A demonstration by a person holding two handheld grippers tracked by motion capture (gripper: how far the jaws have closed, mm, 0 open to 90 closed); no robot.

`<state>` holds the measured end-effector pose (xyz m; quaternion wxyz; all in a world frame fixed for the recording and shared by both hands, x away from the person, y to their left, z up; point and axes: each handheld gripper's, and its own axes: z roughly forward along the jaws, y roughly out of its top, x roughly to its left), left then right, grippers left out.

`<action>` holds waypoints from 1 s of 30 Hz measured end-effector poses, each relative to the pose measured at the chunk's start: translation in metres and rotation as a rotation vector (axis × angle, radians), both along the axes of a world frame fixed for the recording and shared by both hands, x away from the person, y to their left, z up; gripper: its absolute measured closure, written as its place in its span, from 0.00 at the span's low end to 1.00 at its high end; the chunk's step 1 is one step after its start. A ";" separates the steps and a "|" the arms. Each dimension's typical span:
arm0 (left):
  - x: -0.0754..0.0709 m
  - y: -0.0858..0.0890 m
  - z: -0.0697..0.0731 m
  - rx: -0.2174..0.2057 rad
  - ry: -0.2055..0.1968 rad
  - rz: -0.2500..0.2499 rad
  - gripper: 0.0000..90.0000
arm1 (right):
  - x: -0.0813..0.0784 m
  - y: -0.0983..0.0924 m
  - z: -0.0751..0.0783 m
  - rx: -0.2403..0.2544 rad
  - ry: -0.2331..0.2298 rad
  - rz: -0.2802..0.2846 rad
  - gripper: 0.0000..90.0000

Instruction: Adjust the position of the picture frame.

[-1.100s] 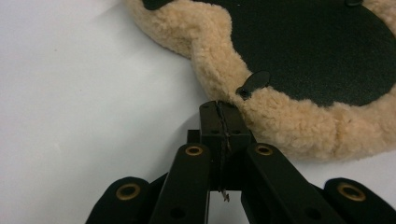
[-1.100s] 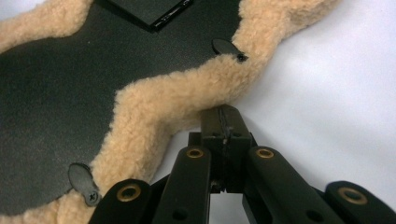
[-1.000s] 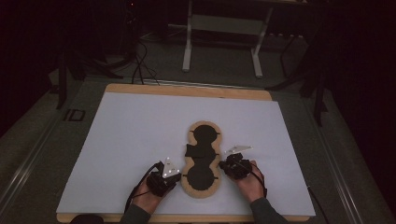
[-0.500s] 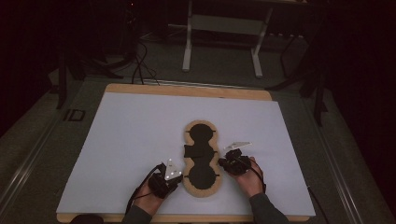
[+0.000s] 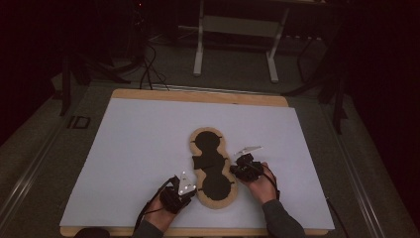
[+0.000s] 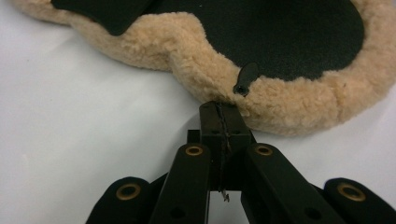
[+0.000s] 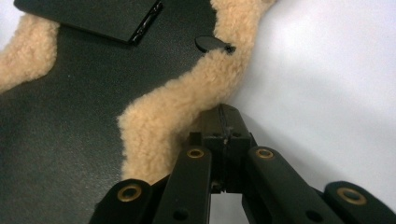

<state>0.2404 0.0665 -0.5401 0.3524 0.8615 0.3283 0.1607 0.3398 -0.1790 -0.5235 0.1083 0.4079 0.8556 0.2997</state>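
Tan fleece-edged, figure-eight pad with black inner panels (image 5: 212,168) is lying flat on the white table sheet (image 5: 124,148), near the sheet's front edge and roughly mid-width. Both tools are working its near lobe.

Left gripper (image 5: 184,191) is sitting at the pad's left edge — jaws pressed together, tips touching the fleece rim just below a small black tab (image 6: 244,78). Can't tell whether any fleece is actually pinched; nothing visible between the pads.

Right gripper (image 5: 241,166) is at the pad's right edge by the waist, jaws likewise together, tips butting the fleece border (image 7: 159,126).

Reading this as the grab step — both hands lining up on opposite edges of the pad before lifting or folding it.

Next move is likely calling for opening the jaws, sliding one pad under the fleece rim and closing again; otherwise they're just pushing it across the sheet.
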 end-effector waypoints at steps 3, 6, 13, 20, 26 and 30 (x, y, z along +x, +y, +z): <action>-0.002 -0.003 0.000 -0.005 -0.001 -0.010 1.00 | 0.001 0.003 0.002 -0.008 0.005 0.014 1.00; -0.004 -0.007 0.000 0.000 -0.003 -0.019 1.00 | 0.004 0.006 0.004 0.001 0.007 0.031 1.00; -0.005 -0.008 0.000 -0.001 -0.004 -0.015 1.00 | 0.008 0.008 0.006 -0.020 0.013 0.054 1.00; -0.006 -0.010 -0.001 -0.003 -0.006 -0.019 1.00 | 0.013 0.013 0.007 -0.048 0.001 0.081 1.00; -0.008 -0.012 -0.001 0.002 -0.009 -0.031 1.00 | 0.017 0.023 0.009 -0.054 -0.010 0.080 1.00; -0.008 -0.012 -0.001 -0.002 -0.008 -0.028 1.00 | 0.018 0.031 0.010 -0.099 -0.034 0.094 1.00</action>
